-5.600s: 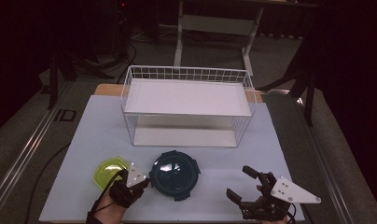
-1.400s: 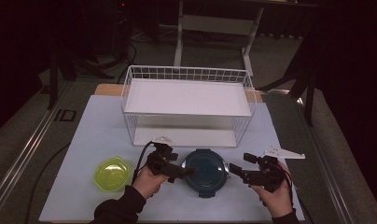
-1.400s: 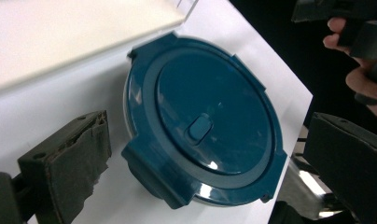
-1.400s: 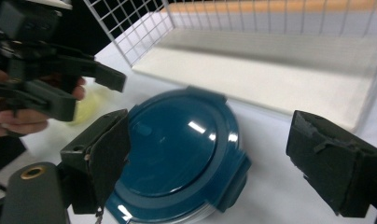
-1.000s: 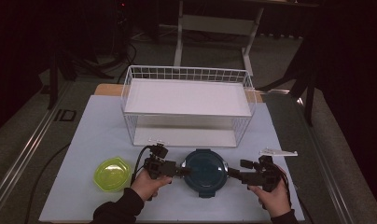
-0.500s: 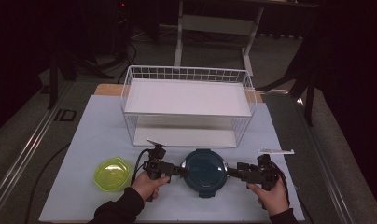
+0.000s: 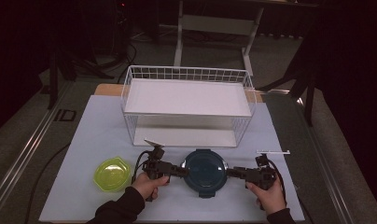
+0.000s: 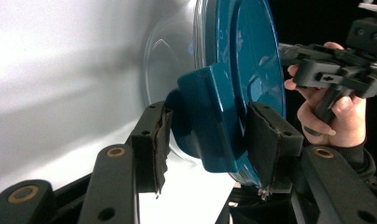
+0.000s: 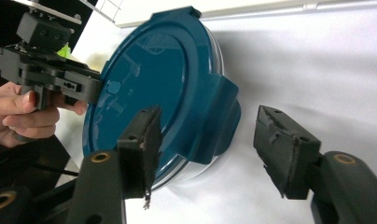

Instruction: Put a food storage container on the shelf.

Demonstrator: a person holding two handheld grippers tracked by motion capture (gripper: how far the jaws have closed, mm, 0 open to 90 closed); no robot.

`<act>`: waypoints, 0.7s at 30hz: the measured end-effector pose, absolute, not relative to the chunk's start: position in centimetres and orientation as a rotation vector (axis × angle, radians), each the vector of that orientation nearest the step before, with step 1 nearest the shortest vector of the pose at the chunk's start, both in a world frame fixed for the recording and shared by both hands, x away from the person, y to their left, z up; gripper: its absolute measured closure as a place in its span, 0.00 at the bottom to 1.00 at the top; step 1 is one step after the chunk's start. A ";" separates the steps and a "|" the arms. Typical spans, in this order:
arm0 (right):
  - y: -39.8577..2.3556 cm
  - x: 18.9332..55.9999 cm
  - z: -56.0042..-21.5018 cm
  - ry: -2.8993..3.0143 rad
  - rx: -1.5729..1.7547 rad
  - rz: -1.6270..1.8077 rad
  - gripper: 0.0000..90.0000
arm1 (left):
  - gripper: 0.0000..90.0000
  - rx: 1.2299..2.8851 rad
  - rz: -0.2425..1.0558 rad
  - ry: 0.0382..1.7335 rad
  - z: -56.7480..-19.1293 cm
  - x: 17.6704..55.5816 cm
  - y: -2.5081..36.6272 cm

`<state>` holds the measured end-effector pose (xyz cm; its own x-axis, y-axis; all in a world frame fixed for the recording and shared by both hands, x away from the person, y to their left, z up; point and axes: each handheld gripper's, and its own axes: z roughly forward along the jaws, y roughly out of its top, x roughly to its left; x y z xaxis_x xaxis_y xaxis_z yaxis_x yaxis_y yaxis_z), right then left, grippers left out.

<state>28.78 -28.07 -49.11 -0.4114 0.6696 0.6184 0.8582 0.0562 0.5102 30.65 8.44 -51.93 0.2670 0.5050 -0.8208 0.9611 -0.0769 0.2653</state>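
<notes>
Open mat at the sides, rack ahead

The wire rack [image 7: 186, 105] blocks the way beyond the lidded container [image 7: 205, 170]; the yellow bowl [image 7: 113, 172] sits left, with bare mat [image 7: 289, 140] right.

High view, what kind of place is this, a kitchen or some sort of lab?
Probably a recording lab or workshop, not a kitchen: a white-topped table amid dark surroundings, bare metal stand legs behind it, and cables on the grey floor.
</notes>
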 end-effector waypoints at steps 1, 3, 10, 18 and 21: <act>-28.1 28.9 -49.3 -2.096 -1.564 -1.273 0.47 | 0.56 1.714 -0.691 1.354 -51.9 30.6 8.4; -28.0 29.1 -49.6 -2.078 -1.573 -1.257 0.47 | 0.56 1.720 -0.685 1.350 -51.8 30.6 8.4; -27.8 29.3 -50.2 -2.017 -1.576 -1.218 0.52 | 0.56 1.763 -0.623 1.300 -51.1 30.1 7.9; -28.1 29.2 -50.5 -1.936 -1.566 -1.196 0.55 | 0.57 1.785 -0.594 1.265 -51.0 29.8 7.8; -28.2 29.2 -50.7 -1.913 -1.556 -1.188 0.56 | 0.57 1.790 -0.582 1.255 -50.9 29.7 7.8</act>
<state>29.21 -28.23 -50.67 -0.2993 0.5919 0.7484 0.9332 0.0182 0.3588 29.66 7.79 -50.93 0.3875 0.5208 -0.7606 0.9170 -0.1334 0.3758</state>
